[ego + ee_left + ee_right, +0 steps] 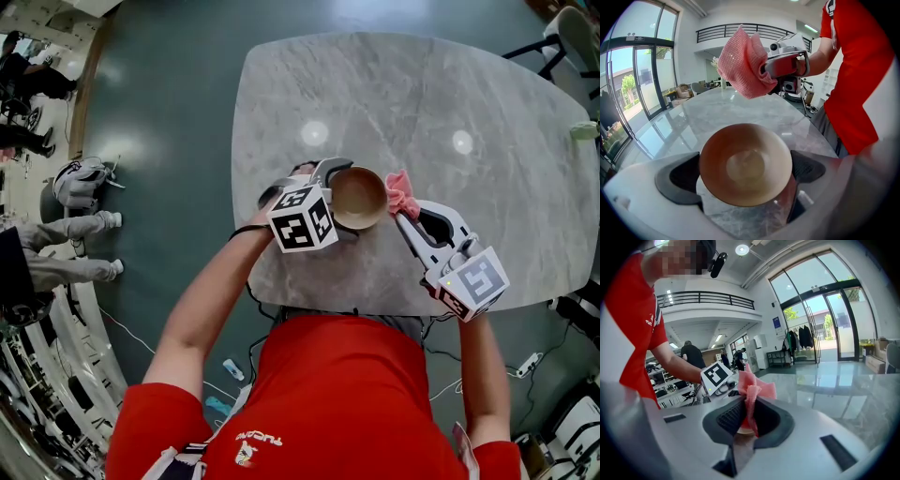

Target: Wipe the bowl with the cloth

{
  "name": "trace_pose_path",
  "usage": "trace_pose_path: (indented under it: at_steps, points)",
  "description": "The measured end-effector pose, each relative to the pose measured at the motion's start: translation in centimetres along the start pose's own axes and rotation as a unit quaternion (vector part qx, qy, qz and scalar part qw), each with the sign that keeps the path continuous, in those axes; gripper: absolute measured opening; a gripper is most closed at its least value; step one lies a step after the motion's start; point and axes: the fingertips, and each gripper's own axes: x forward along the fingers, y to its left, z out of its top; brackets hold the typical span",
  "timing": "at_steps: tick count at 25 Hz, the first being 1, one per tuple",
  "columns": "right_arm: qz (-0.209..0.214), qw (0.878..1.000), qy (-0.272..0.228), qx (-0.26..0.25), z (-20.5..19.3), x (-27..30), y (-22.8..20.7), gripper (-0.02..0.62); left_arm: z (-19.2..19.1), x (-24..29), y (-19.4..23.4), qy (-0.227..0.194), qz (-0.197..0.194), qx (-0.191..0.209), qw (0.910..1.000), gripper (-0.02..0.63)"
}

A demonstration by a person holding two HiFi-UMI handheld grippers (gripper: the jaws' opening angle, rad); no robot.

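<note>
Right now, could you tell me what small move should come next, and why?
Probably shift the right gripper leftward and down, bringing the cloth into the bowl: the cloth is clamped just beside the rim, and the left gripper holds the bowl with its inside exposed.

Bowl (362, 195) in left claw (345, 200), cloth (403, 193) just to its right

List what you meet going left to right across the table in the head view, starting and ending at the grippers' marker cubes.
left gripper's marker cube → bowl → cloth → right gripper's marker cube
</note>
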Motion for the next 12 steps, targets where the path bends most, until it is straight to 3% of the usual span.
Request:
trace_pose_path:
  at_steps: [8,12]
  points:
    - [0.029,0.998,0.044,-0.039,-1.2,1.2,0.9,0.037,0.0,0.0,0.2,0.002,0.008,-0.002,1.0,0.583]
    - [0.074,0.987,0.102,-0.103,-2.3,2.5,2.0,0.037,0.0,-0.1,0.3,0.003,0.01,-0.003,0.9999,0.583]
